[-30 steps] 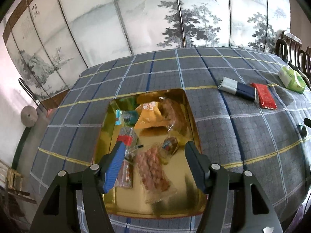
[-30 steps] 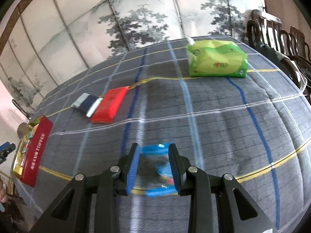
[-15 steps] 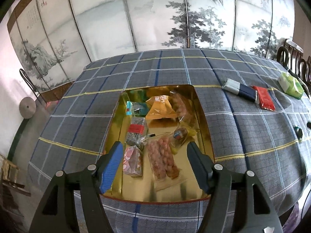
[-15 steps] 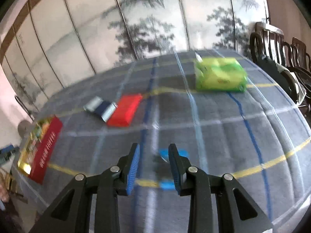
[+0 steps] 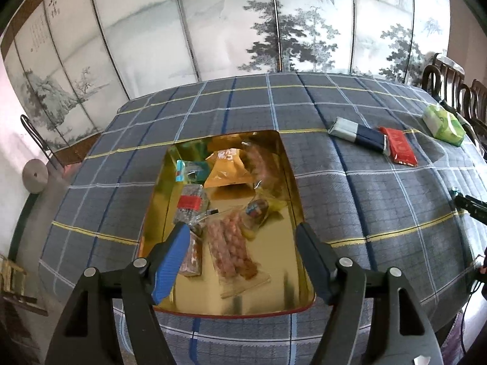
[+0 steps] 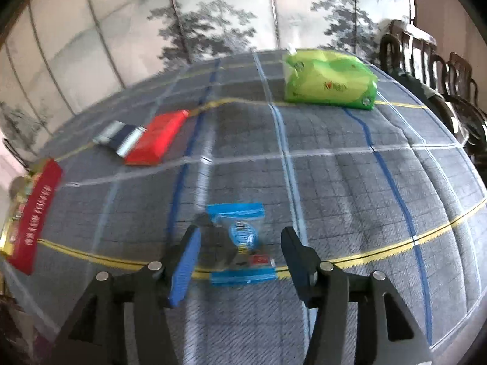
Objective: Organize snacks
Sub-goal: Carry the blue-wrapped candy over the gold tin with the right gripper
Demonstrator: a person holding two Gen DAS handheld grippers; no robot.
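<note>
**Risk: packet shifts as my jaws part**

My right gripper (image 6: pixel 240 251) is opening; the blue snack packet (image 6: pixel 242 245) lies flat on the checked tablecloth (image 6: pixel 350 188) between the jaws, pads clear of it. If a pad drags on the film, the packet may slide or skew. My left gripper (image 5: pixel 240 243) is also opening, empty, above the gold tray (image 5: pixel 283 292). Descending here risks crushing the peanut bag (image 5: pixel 232 248) between its jaws.

The tablecloth (image 5: pixel 350 200) is matt woven checked cloth. The tin (image 5: pixel 283 261) has a glossy, mirror-like gold metal lining. Its snack packets (image 5: pixel 234 246) are clear, shiny plastic film. The green pack (image 6: pixel 330 80) and blue-edged sachet (image 6: pixel 242 237) look like smooth glossy plastic.
</note>
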